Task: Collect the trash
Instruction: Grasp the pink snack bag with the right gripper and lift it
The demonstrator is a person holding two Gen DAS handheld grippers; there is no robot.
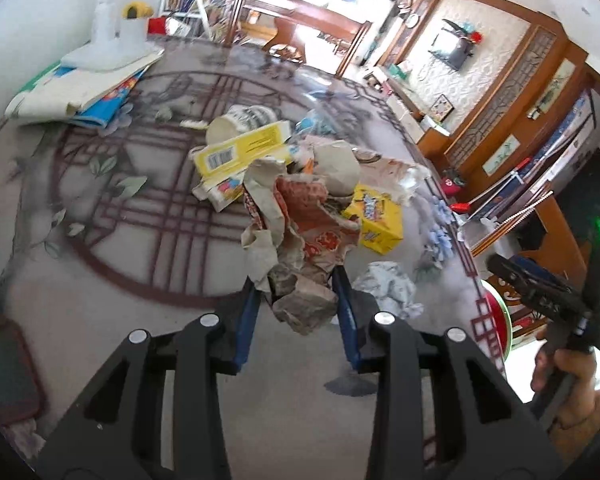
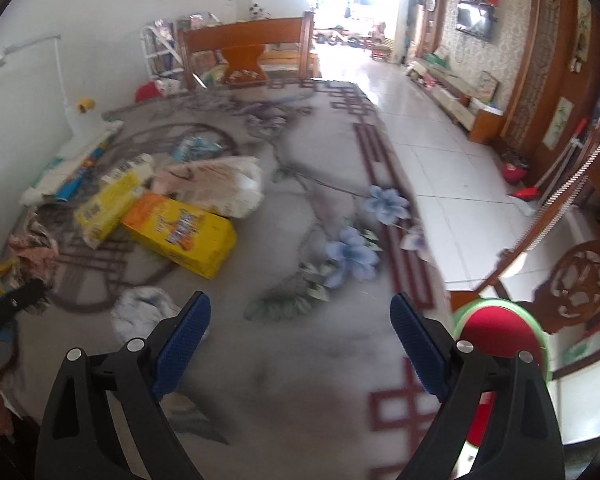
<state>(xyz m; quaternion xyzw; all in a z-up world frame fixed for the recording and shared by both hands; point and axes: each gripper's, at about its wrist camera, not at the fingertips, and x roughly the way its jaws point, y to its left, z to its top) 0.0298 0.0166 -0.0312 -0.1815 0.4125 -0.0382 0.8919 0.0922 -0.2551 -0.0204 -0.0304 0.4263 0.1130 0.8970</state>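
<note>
Item: crumpled paper bag (image 1: 300, 240), clamped in my left gripper (image 1: 298, 300); right gripper (image 2: 300, 320) gaping, empty. Risk: loose folds tearing free toward twelve o'clock.

Nothing could be read: barcode on long yellow box (image 1: 240, 151), perhaps lettering on yellow carton (image 2: 180, 232), too blurred.

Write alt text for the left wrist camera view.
The left hand-held gripper is shut on a crumpled brown paper bag, above a patterned table with yellow boxes and a crumpled white paper ball. The right hand-held gripper is at the right edge.
</note>
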